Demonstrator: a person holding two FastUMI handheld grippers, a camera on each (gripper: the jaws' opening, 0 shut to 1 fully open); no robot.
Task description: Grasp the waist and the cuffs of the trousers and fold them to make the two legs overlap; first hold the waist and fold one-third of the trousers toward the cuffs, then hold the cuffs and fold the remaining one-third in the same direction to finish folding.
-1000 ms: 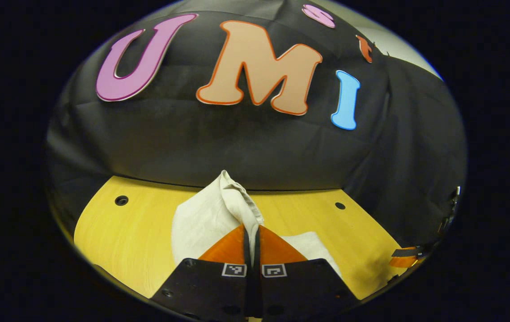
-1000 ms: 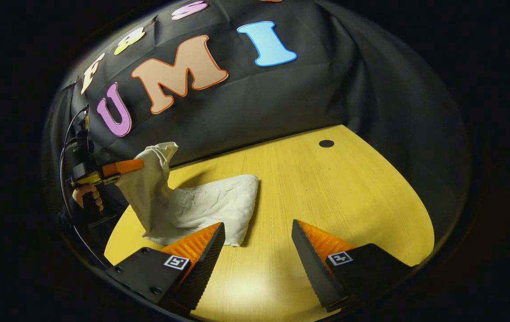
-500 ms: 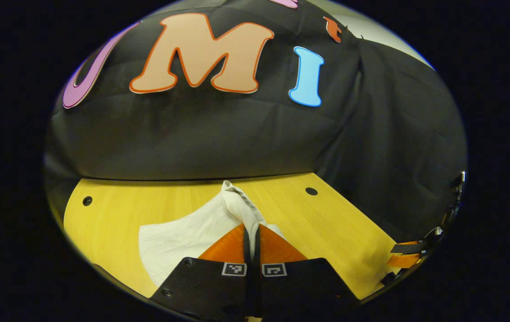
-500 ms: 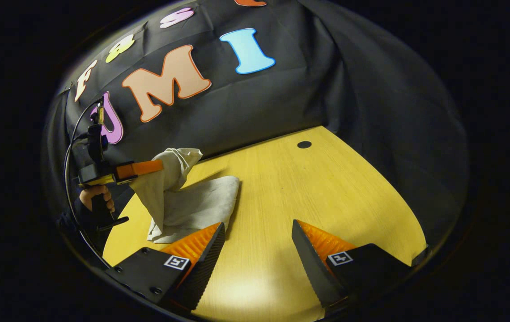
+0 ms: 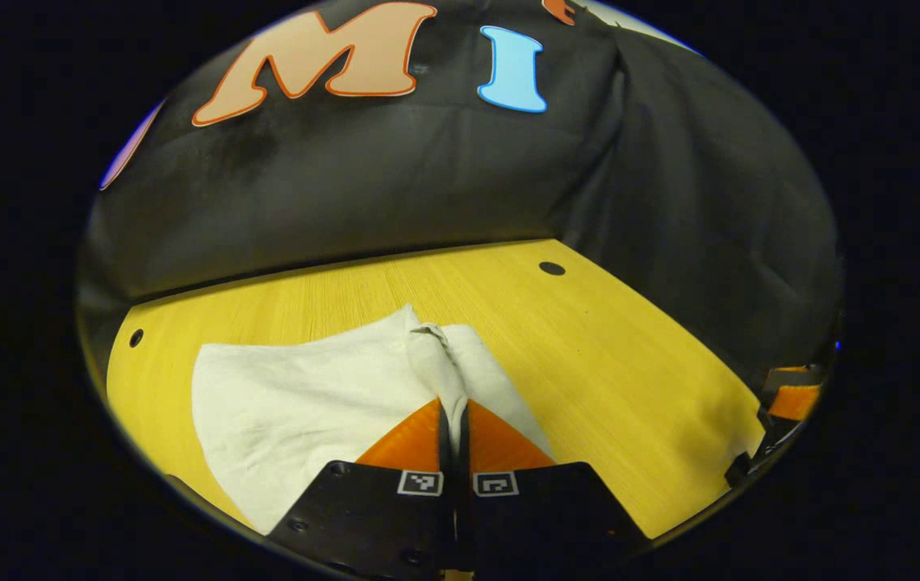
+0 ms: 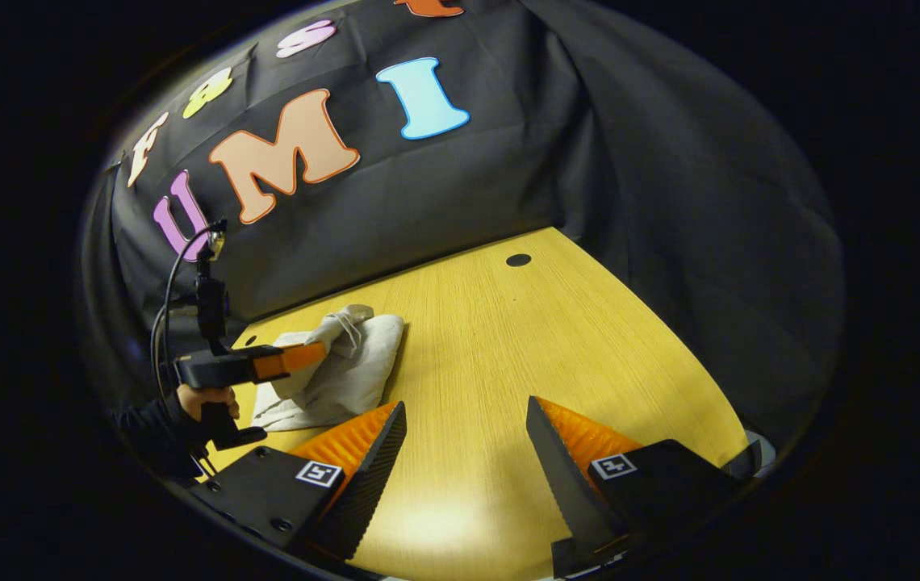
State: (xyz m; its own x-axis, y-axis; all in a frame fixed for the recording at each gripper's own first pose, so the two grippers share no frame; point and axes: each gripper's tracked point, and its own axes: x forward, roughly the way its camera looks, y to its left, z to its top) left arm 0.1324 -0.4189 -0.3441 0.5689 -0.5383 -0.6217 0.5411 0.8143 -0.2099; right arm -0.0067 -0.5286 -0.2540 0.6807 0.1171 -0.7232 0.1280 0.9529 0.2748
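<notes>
Black tool (image 6: 464, 415) bodies carry square coded markers.

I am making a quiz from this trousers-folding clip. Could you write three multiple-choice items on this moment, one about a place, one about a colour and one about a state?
1. Where do the trousers lie?
A. on the wooden table
B. on the floor
C. hung on the booth wall

2. What colour are the trousers?
A. dark blue
B. off-white
C. red

3. How do the two grippers stand?
A. both open
B. left gripper shut on the cloth, right gripper open
C. both shut on the cloth

Answers:
1. A, the folded cloth rests on the yellow tabletop in both views.
2. B, the fabric looks pale cream.
3. B, in the left gripper view the fingers pinch a ridge of cloth; in the right gripper view the fingers stand apart over bare table.
</notes>
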